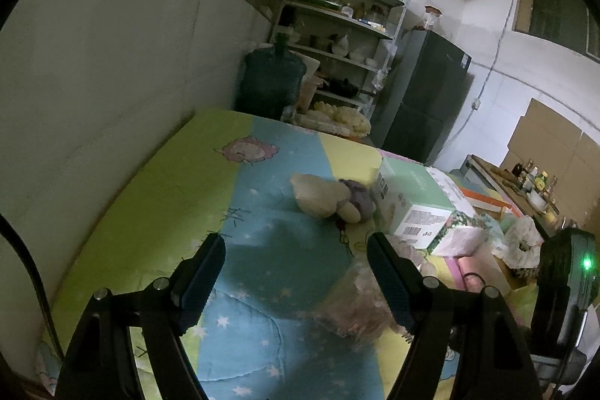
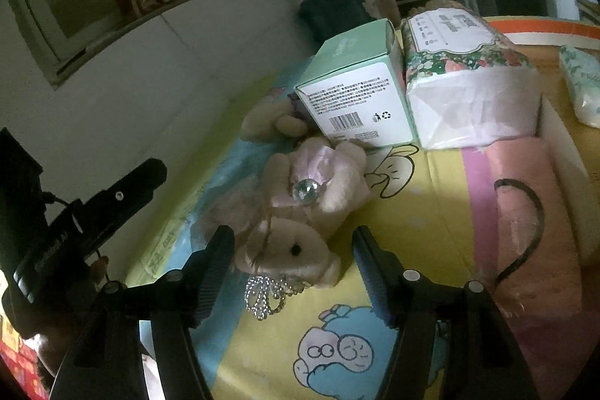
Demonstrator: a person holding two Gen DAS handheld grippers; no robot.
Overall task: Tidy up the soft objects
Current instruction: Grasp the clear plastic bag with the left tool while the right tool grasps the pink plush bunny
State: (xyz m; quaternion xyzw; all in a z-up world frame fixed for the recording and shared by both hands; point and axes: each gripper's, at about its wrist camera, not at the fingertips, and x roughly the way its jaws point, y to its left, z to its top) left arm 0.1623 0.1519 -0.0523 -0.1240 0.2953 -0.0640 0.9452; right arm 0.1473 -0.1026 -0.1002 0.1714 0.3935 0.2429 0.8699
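We hold both grippers above a bed covered in a pastel cartoon-print quilt of green, blue and yellow panels.

Our left gripper hovers over the blue starred panel with its jaws spread wide and nothing between them. Past it, a cream plush bear in a grey-purple garment lies on the quilt, touching the side of a mint-green cardboard box with a barcode label. A blurred pale-pink bundle sits beside the right finger, too smeared to identify from this view.

In the right wrist view, our right gripper also has its jaws wide open, gripping nothing. Between and just ahead of the fingers lies a small pink plush bear with a satin bow, a clear gem and a silver bead loop, on its back on the yellow panel. The mint-green box rests beyond it, its near edge touching the bear. Just right of the box stands a floral-printed pack of white tissues, and farther right lies a pink pouch with a black curved cord.
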